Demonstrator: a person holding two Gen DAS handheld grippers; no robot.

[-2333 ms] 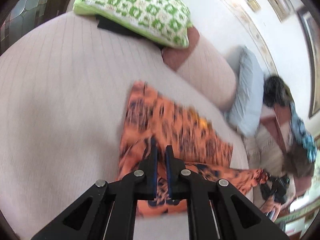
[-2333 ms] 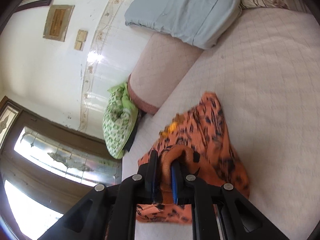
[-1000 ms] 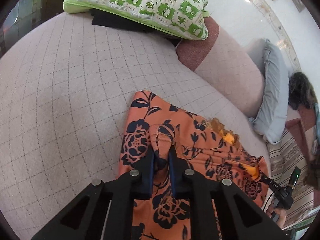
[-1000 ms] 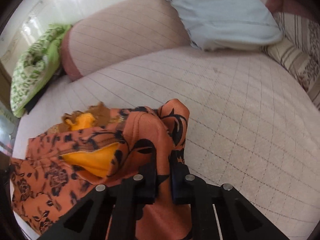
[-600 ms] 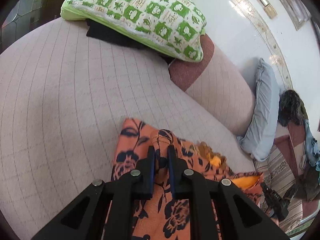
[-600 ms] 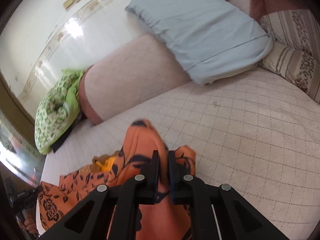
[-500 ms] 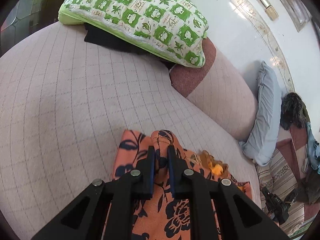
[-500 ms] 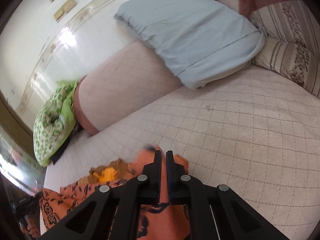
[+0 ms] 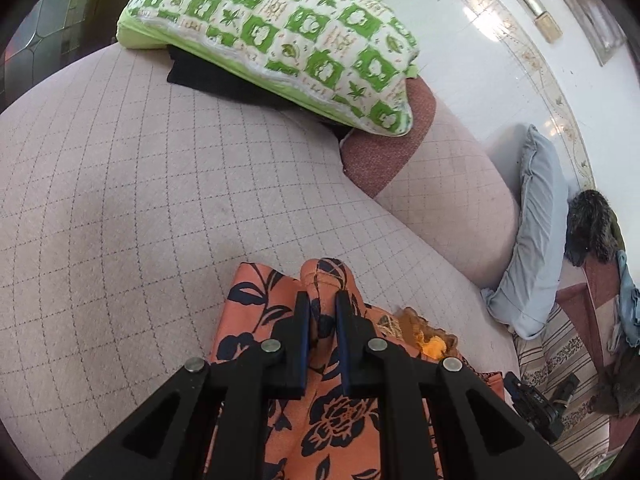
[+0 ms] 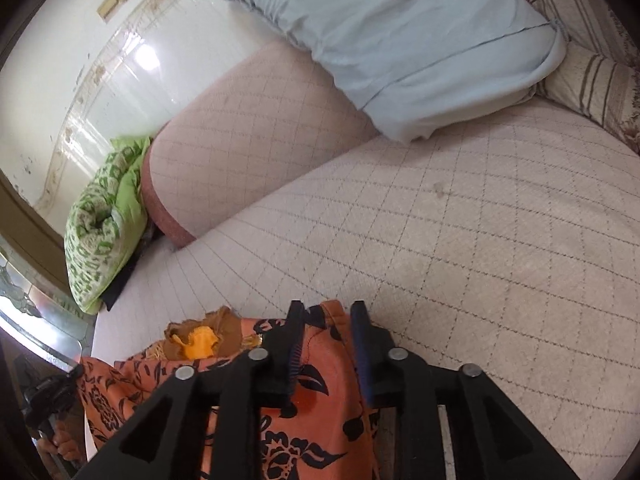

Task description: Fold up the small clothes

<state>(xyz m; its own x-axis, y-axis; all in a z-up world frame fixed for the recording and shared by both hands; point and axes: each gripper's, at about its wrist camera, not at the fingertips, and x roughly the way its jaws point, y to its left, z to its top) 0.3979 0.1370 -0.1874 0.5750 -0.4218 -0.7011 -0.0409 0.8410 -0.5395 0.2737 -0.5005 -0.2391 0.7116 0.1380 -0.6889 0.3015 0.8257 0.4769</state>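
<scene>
An orange garment with a dark floral print (image 9: 332, 412) lies on the quilted pink bed (image 9: 132, 208), with yellow fabric (image 9: 434, 348) showing at its edge. My left gripper (image 9: 322, 300) is shut on a bunched corner of the garment. In the right wrist view the same garment (image 10: 320, 408) lies under my right gripper (image 10: 326, 308), whose jaws stand apart with the cloth lying loose between them. The yellow lining (image 10: 196, 342) shows to its left.
A green and white patterned pillow (image 9: 280, 36) lies at the far end on a dark cloth (image 9: 216, 80). A pink bolster (image 10: 248, 128) and a pale blue pillow (image 10: 400, 36) line the wall. Striped cushions (image 10: 592, 76) sit at right.
My right gripper has opened and let go of the garment corner, which now lies flat. My left gripper has kept its hold and drawn its corner back toward the near side.
</scene>
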